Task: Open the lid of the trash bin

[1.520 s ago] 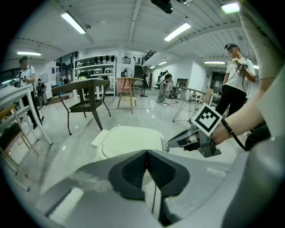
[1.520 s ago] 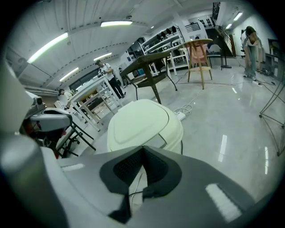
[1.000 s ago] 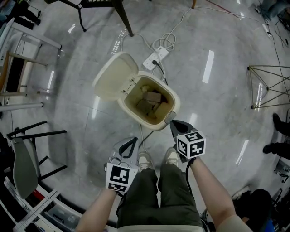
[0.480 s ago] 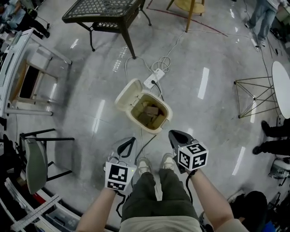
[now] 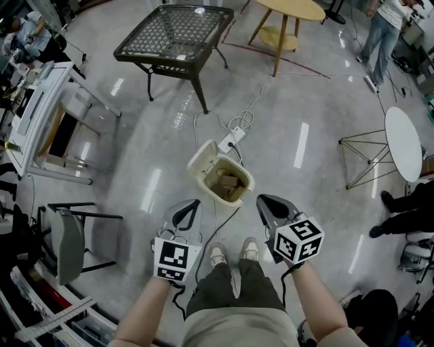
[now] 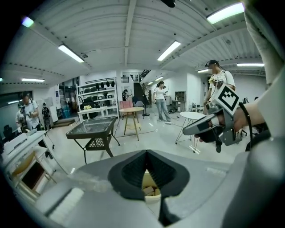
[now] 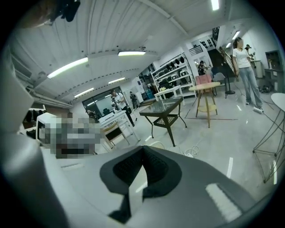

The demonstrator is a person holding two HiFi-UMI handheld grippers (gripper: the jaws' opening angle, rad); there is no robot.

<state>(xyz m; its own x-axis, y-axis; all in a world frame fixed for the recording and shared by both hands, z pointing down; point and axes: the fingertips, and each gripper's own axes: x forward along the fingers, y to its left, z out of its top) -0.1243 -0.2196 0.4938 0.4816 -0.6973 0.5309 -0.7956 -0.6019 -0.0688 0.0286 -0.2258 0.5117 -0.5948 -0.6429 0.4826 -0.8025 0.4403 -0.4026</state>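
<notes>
The cream trash bin stands on the grey floor just ahead of the person's shoes, its lid tipped back and open at the far left side. Brown cardboard scraps lie inside. My left gripper hovers near the bin's front left, shut and empty. My right gripper hovers at the front right, also shut and empty. Neither touches the bin. In the left gripper view the bin shows through the gap below the left gripper, with the right gripper at the right. The right gripper points toward the room.
A white power strip with cables lies just beyond the bin. A black mesh table and round wooden table stand farther off. A grey chair is at left, a wire frame and white round table at right.
The view has risen and pulled back, so the bin looks smaller and farther. The right gripper has lifted clear of the bin's rim. The lid stays open.
</notes>
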